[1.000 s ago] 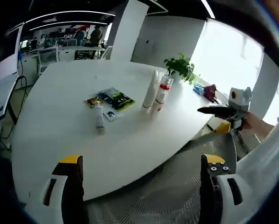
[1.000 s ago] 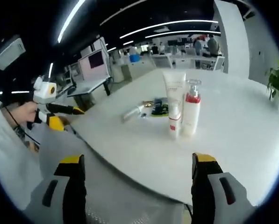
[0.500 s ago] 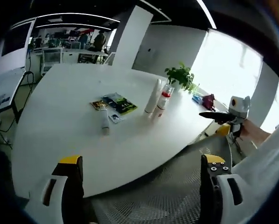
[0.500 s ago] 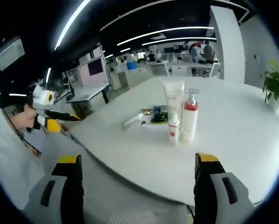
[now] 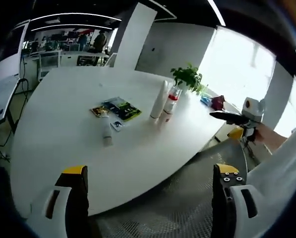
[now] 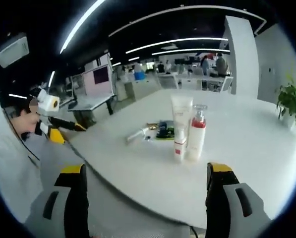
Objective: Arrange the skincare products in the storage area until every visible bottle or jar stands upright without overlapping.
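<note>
Nearest, left gripper and right gripper: jaws spread wide, nothing held, hanging over a mesh chair seat off the white table's rounded edge. Further in, a small tube lying flat, well apart from the rest: probably light, soft-walled, slick; best pinched mid-body, then stood on its cap. Beside it, flat packets. Beyond, tall white tube and red-collared pump bottle, upright, just beside each other; tippy. Plenty of bare tabletop around.

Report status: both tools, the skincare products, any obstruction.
Left tool and right tool open, empty, short of the table. Tube and pump bottle upright; small tube lying flat. Approach unobstructed.
</note>
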Demonstrator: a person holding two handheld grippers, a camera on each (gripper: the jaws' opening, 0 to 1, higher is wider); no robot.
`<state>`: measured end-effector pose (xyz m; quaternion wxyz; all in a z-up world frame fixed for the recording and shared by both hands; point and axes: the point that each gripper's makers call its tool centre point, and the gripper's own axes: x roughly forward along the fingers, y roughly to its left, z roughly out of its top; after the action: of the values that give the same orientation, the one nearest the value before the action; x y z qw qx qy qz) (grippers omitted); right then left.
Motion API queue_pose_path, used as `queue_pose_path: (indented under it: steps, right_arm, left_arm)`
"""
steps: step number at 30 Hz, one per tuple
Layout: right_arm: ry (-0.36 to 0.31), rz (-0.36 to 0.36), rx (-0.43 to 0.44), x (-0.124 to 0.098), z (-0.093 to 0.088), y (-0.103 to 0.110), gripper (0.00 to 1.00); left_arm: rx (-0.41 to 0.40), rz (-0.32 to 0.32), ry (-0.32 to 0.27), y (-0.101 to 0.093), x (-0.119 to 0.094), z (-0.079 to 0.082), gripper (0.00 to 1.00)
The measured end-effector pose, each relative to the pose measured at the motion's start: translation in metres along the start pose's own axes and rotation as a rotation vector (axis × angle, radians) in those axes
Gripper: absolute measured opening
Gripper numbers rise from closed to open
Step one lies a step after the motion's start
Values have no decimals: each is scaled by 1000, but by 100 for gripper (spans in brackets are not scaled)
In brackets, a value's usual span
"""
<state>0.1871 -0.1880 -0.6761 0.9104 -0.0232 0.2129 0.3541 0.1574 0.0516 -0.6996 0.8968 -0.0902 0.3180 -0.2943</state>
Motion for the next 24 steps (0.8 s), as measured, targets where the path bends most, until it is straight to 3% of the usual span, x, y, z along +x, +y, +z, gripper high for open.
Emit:
queue_pose_path:
  steps: [4, 13, 18, 24]
  right_arm:
    - [-18, 35, 56, 2, 2, 5, 100]
    - [-27, 12, 86, 6, 1, -1, 100]
    - [18, 19, 118, 13, -4, -3, 100]
    - [49, 20, 95, 22, -5, -3, 100]
  left_arm:
    - [-4, -9, 0, -2, 1, 0, 99]
    - [-8, -9, -20, 3, 1, 7, 99]
    - [17, 3, 9, 8, 9, 6, 98]
    - [31, 17, 42, 15, 21, 7, 96]
